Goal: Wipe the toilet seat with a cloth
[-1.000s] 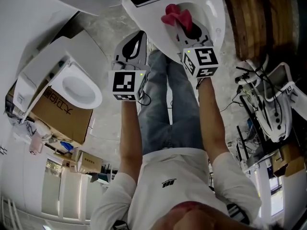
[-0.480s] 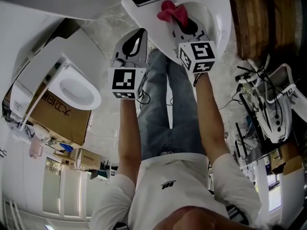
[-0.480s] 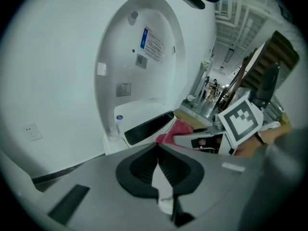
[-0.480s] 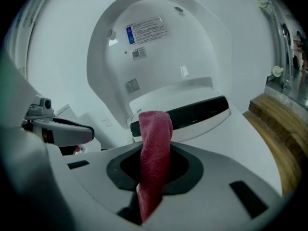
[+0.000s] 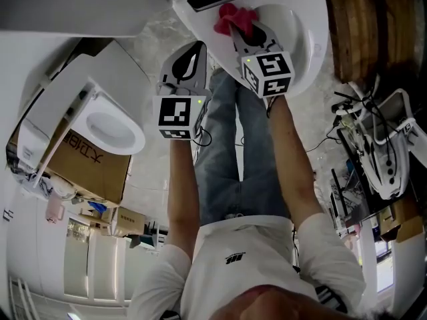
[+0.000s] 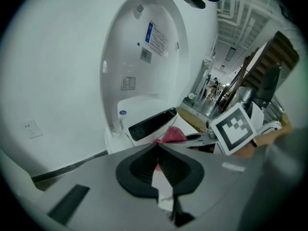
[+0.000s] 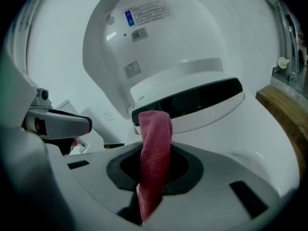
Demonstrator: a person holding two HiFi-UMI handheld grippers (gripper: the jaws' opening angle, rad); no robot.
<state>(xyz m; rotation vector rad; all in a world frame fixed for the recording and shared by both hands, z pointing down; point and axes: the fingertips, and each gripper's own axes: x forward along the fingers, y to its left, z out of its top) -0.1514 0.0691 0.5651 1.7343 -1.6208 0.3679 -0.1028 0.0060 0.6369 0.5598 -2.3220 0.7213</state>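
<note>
A white toilet seat (image 5: 308, 40) lies at the top of the head view, below the raised lid (image 7: 159, 42). My right gripper (image 5: 244, 33) is shut on a pink-red cloth (image 5: 231, 19), which sits at the back of the seat by the black strip (image 7: 192, 98). In the right gripper view the cloth (image 7: 154, 162) hangs folded between the jaws. My left gripper (image 5: 192, 53) is held off the seat's left side with its jaws shut and nothing in them. From the left gripper view (image 6: 158, 163) I see the cloth (image 6: 171, 135) and the right gripper's marker cube (image 6: 234, 128).
A second white toilet (image 5: 110, 122) stands on a cardboard box (image 5: 83, 160) at the left. A wooden surface (image 5: 363, 25) and a stand with cables (image 5: 380, 145) are at the right. The person's legs stand on the marble floor (image 5: 153, 32) before the toilet.
My right gripper has moved the cloth a little leftward and farther toward the back of the seat. The left gripper has hardly moved.
</note>
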